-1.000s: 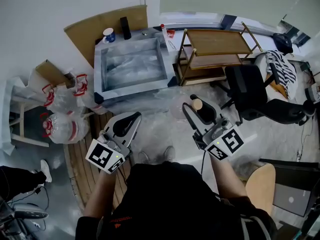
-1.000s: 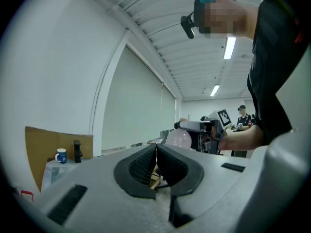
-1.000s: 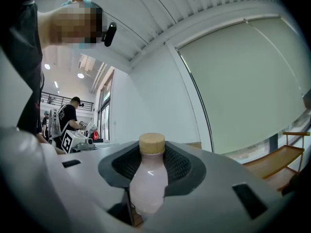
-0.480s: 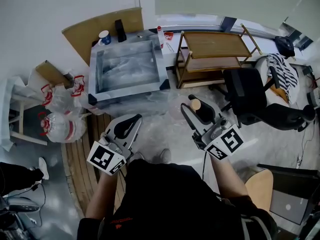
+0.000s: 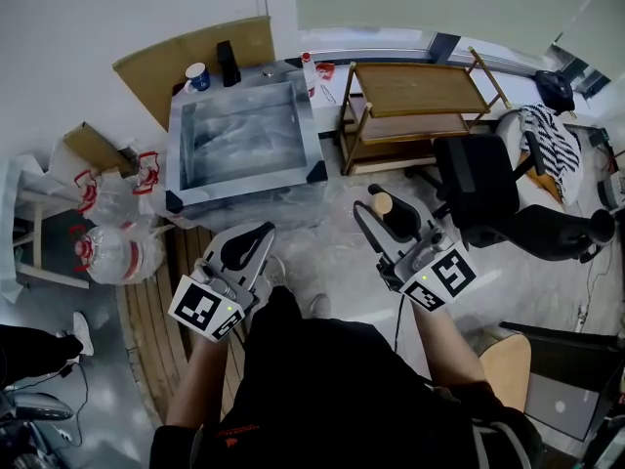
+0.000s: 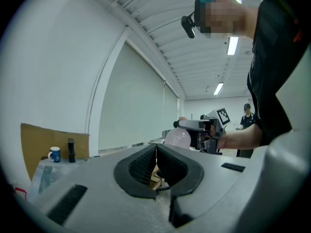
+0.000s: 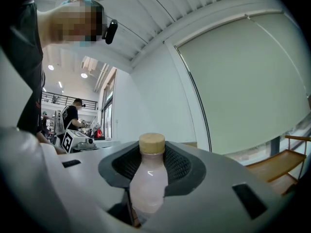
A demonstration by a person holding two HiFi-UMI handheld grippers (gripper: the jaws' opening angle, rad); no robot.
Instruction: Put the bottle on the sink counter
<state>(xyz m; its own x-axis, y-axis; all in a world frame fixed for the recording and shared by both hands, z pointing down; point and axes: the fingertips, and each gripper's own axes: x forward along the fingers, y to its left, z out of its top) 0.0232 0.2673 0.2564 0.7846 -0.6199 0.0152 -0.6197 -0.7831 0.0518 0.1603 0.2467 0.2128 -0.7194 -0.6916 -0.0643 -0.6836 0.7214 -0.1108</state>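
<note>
Sink counter (image 5: 314,130) ahead, pale tan-capped bottle (image 7: 148,178)

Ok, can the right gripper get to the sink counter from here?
Probably, with a step closer: the right gripper, shut on the bottle, has nothing standing between it and the sink counter ahead-left; the wooden shelf sits aside.

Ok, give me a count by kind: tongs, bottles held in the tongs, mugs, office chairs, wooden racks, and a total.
Tongs: 2, left tongs and right tongs
Bottle in the right tongs: 1
Mug: 1
Office chair: 1
Wooden rack: 1
Total: 6
</note>
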